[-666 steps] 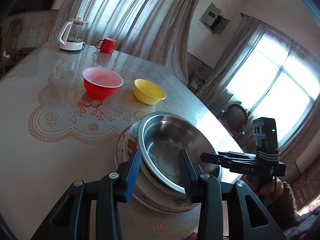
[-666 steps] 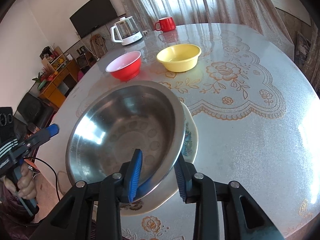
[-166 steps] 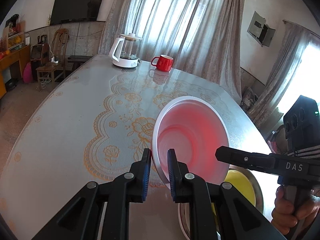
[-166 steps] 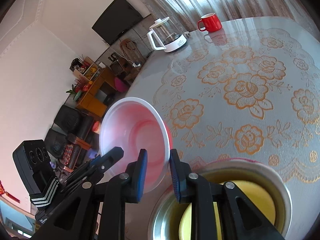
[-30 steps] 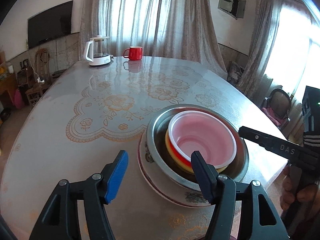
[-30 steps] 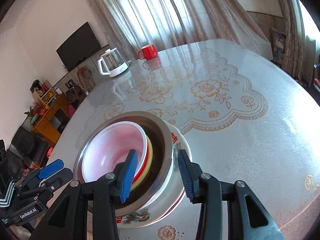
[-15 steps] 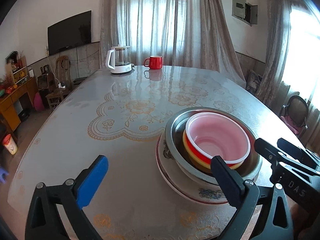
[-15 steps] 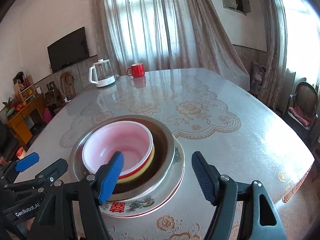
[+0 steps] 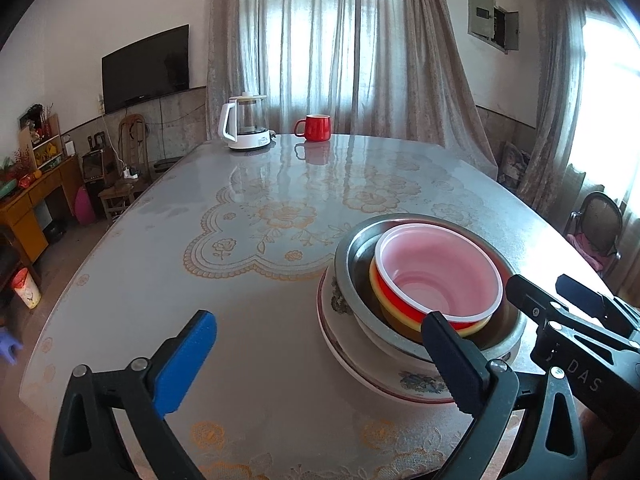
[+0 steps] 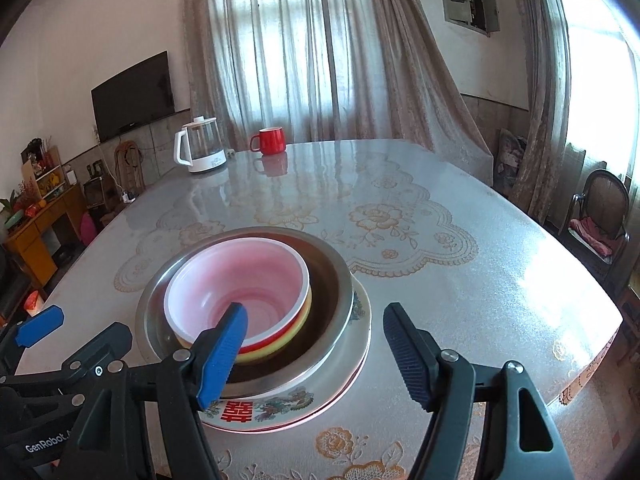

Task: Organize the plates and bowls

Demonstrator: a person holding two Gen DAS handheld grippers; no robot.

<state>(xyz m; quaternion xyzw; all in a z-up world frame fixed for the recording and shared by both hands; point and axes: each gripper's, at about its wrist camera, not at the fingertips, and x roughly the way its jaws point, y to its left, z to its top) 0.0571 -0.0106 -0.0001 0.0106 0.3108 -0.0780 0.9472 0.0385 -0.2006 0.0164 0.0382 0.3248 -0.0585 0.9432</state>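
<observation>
Nearest, the left gripper [image 9: 316, 356] fills the bottom of its frame with jaws spread wide and nothing between them. The right gripper [image 10: 316, 354] sits low in its own frame, jaws likewise wide and empty.

Just past the fingers is the stack, at lower right of the left view and lower centre of the right view. A plate [image 10: 280, 410] lies on the table [image 10: 500, 280]; in it a steel bowl [image 10: 336, 280], then a yellow bowl [image 10: 280, 350], then a red bowl [image 10: 240, 284] on top, each nested in the one below. Neither gripper touches any of it.

I'd say the stacking looks done: no loose plate or bowl shows anywhere on the table. The next move calls for little more than drawing both grippers clear without knocking the steel rim, or a check that the stack sits level.

The right view shows the plate's near rim with its red character and painted pattern, which the left view hides behind a finger. The left view shows the right gripper's body at its right edge, and more of the bare tabletop to the left.

Farther back, at upper centre, stand a kettle [image 9: 246, 124] and a red mug [image 9: 316, 127], well apart from the stack. Beyond them hang the curtains [image 9: 332, 48].
</observation>
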